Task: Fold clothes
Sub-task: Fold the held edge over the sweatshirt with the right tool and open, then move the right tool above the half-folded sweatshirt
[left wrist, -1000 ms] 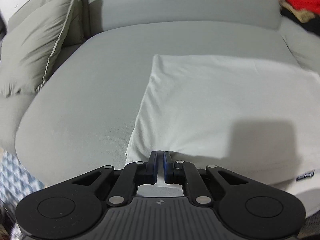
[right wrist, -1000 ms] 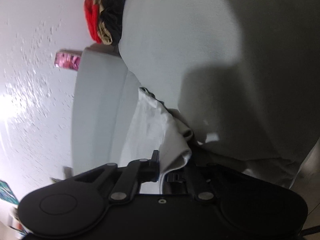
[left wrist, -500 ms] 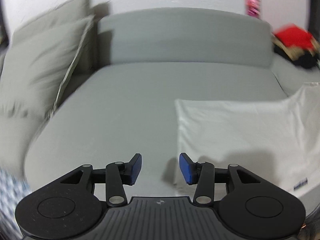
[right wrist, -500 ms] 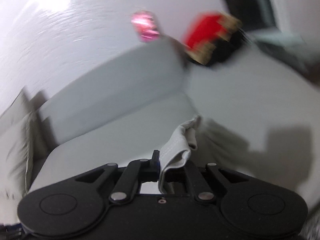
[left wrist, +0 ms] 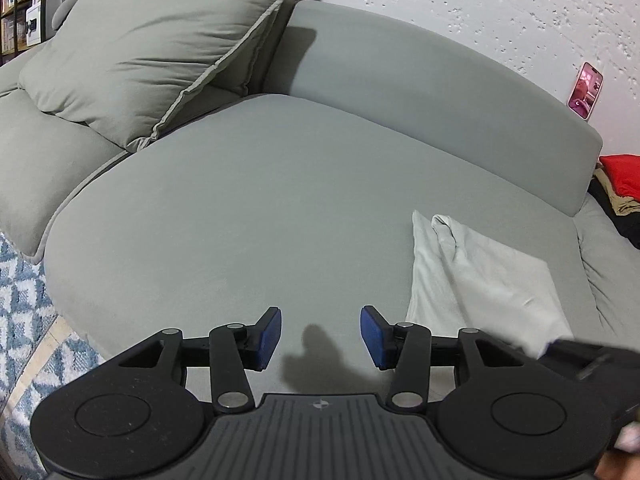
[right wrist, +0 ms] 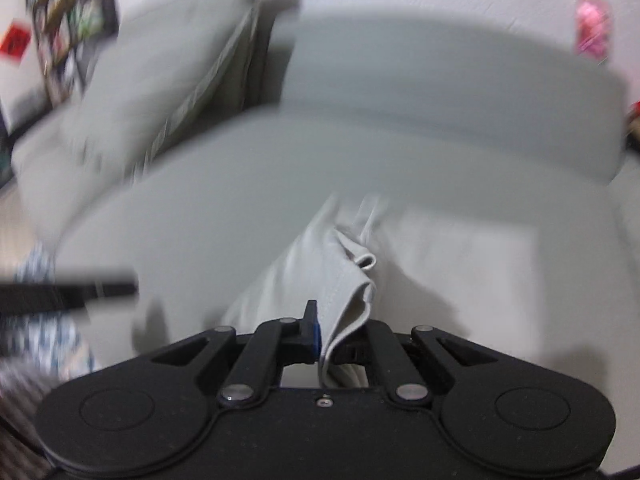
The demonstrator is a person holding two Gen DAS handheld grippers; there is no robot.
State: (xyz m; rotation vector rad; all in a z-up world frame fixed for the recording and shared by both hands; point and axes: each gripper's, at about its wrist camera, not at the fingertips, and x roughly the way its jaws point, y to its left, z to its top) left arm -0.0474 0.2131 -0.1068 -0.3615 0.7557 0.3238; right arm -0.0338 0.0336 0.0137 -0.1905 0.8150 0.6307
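A white garment (left wrist: pixel 480 280) lies folded on the grey sofa seat (left wrist: pixel 260 220), at the right in the left wrist view. My left gripper (left wrist: pixel 320 338) is open and empty, low over bare seat to the left of the garment. My right gripper (right wrist: pixel 328 340) is shut on a bunched edge of the white garment (right wrist: pixel 340 280) and holds it lifted, the cloth trailing forward over the flat part. The right wrist view is blurred. The right gripper's dark body shows at the lower right of the left wrist view (left wrist: pixel 592 364).
A large grey cushion (left wrist: pixel 152 52) leans at the back left. The sofa backrest (left wrist: pixel 440 92) runs behind. A pink phone (left wrist: pixel 585 90) stands on the backrest by the wall. Red and black clothes (left wrist: pixel 620 184) are piled far right. A blue patterned rug (left wrist: pixel 20 300) lies left.
My left gripper let go of the garment's edge, opened and drew back to the left. My right gripper swung round with the cloth, folding it over to a narrower shape.
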